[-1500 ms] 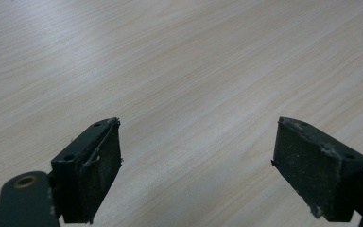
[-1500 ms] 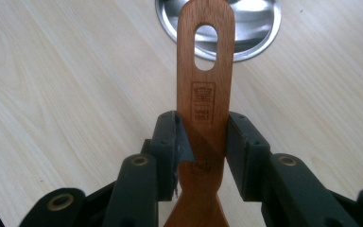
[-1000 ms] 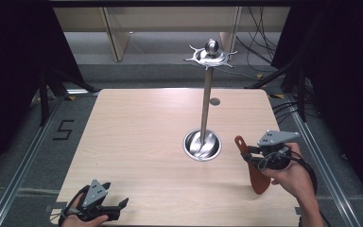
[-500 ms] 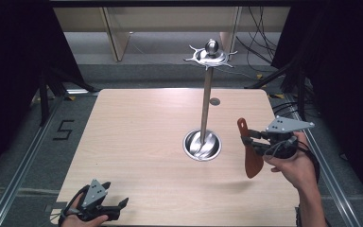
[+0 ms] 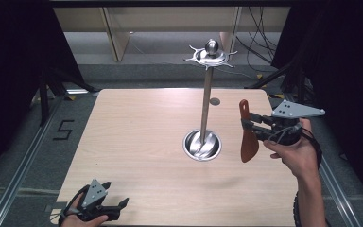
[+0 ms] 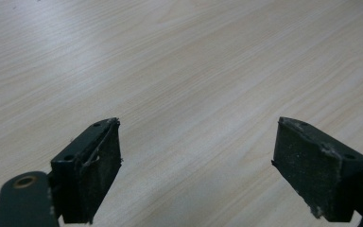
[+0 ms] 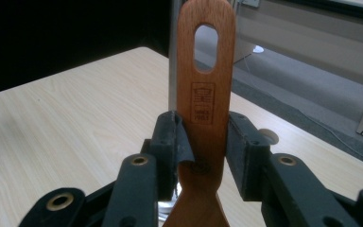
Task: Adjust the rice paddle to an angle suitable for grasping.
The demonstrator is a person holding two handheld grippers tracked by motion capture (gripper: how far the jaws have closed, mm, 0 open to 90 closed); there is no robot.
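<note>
Right claw (image 5: pixel 246 126) clamped on the wooden spatula (image 5: pixel 248 137), held upright above the bench (image 5: pixel 137 137), slotted handle end up, blade down; left claw (image 5: pixel 118 204) spread apart, low at the near edge.

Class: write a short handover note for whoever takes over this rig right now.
Right tool: shut on the wooden spatula, held upright above the table, slotted handle end up, right of the metal stand.
Left tool: open, holding nothing, low at the table's near-left edge.
Done: spatula lifted.
Left, probably: hang it by its slot on a hook at the stand's top.
</note>
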